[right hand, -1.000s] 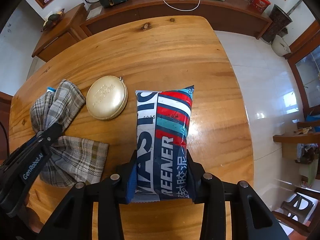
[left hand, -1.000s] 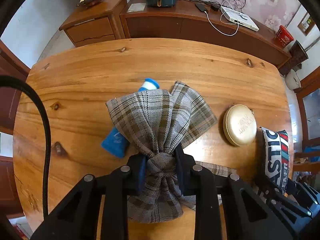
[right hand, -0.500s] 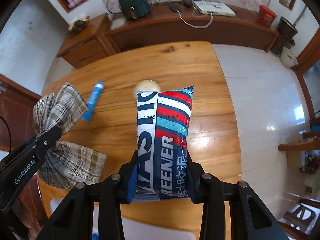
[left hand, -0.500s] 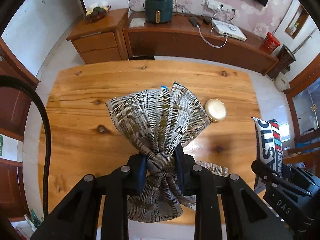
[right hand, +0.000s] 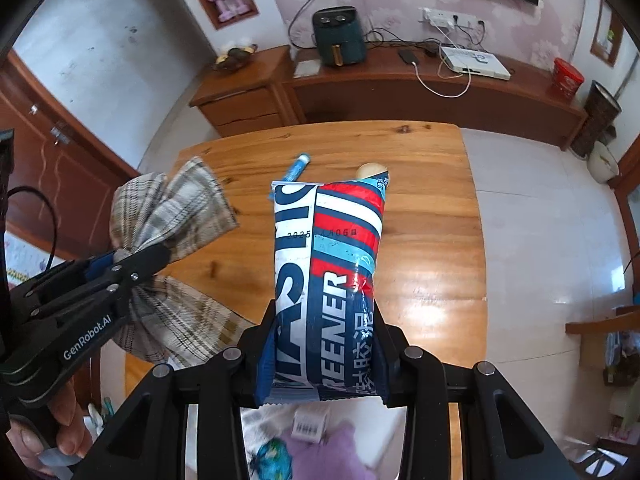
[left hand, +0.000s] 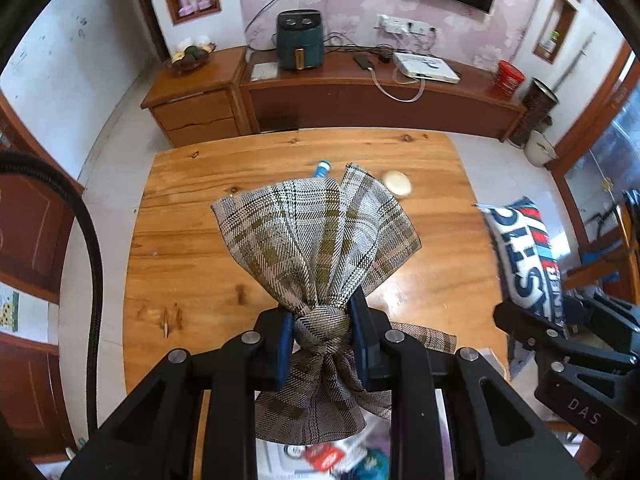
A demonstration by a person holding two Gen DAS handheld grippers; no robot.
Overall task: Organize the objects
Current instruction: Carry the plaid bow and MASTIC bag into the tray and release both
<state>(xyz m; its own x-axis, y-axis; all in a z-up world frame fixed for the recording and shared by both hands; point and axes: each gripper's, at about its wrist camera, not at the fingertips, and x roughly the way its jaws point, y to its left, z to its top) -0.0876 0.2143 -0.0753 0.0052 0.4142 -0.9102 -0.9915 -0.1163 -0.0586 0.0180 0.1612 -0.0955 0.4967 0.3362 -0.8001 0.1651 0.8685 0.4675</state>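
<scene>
The left gripper [left hand: 322,330] clamps the knot of a plaid fabric bow [left hand: 316,240], held well above the wooden table [left hand: 180,240]. A blue tube [right hand: 298,167] and round gold case [left hand: 396,184] lie at twelve o'clock (apparently unsorted). The right gripper [right hand: 322,354] pinches a striped packet [right hand: 328,264] aloft. Roughly halfway, I judge.

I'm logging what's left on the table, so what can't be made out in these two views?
- Blue tube: left wrist view, mostly behind the plaid bow.
- Gold round case: right wrist view, mostly behind the striped packet.
- Items below the table's near edge: both views, blurred.
</scene>
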